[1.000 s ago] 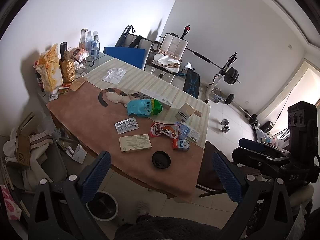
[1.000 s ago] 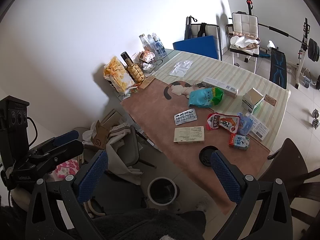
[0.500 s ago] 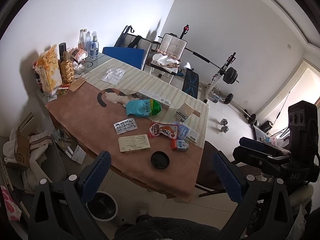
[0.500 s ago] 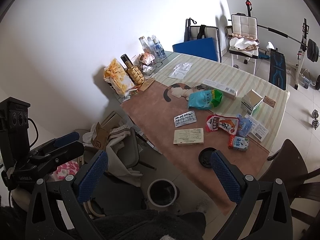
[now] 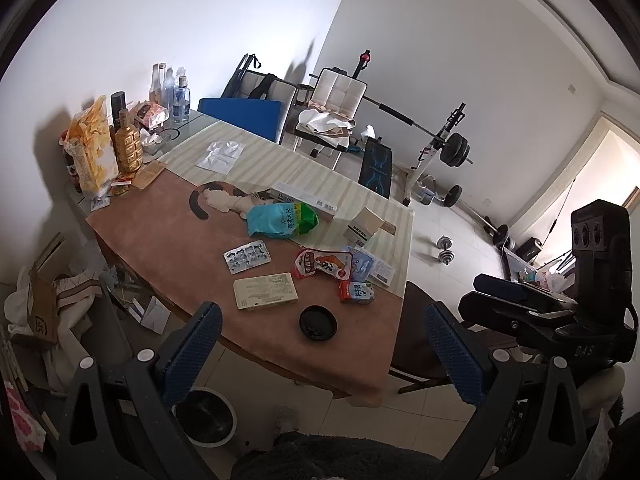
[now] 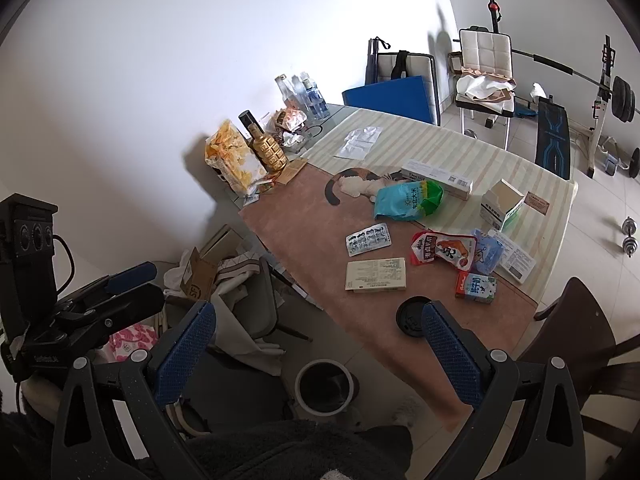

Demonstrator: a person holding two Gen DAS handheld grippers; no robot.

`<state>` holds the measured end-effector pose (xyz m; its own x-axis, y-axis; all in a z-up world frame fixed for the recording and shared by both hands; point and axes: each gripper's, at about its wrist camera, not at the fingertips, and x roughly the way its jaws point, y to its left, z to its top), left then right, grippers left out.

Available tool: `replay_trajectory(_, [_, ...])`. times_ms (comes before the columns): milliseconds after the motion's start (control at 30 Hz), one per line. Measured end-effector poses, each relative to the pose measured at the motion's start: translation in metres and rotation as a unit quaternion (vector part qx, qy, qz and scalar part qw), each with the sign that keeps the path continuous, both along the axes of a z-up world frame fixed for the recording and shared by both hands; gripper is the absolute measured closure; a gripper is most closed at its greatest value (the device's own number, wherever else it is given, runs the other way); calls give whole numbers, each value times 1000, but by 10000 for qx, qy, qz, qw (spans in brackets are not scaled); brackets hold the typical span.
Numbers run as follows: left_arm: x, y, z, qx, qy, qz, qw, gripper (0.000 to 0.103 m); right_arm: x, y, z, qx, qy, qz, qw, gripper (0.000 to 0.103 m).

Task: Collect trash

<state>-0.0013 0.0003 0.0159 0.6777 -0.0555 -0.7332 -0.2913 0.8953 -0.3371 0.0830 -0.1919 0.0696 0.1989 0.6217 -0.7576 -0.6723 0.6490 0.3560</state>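
Observation:
Trash lies on a table with a brown mat: a black lid near the front edge, a flat cream box, a pill blister, a red snack pouch, a small carton and a blue-green bag. The same items show in the right wrist view, with the lid and the cream box. A bin stands on the floor below the table's front edge. My left gripper and right gripper are open and empty, held above the floor short of the table.
Bottles and a yellow snack bag stand at the table's far left. A dark chair is at the table's right end. Cardboard and cloth are piled on the floor at the left. Chairs and a weight bench stand behind.
Both grippers have risen and drawn back slightly, so the table looks a little smaller and further away. Nothing on the table has moved. Both grippers stay open.

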Motion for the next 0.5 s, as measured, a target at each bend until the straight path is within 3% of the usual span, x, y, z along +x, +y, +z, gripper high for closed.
replay_trajectory(300, [-1,1,-6,168,66,46,9998,0,2,2,1,24,2,-114,9999,0])
replay_trajectory(400, [5,6,-17,676,258,289,9970,0,4,5,-3,14,37,-355,9994,0])
replay_trajectory(500, [17,11,-45,1409,677,564,9861,0,11,7,-19,-207,46,-788,9967,0])
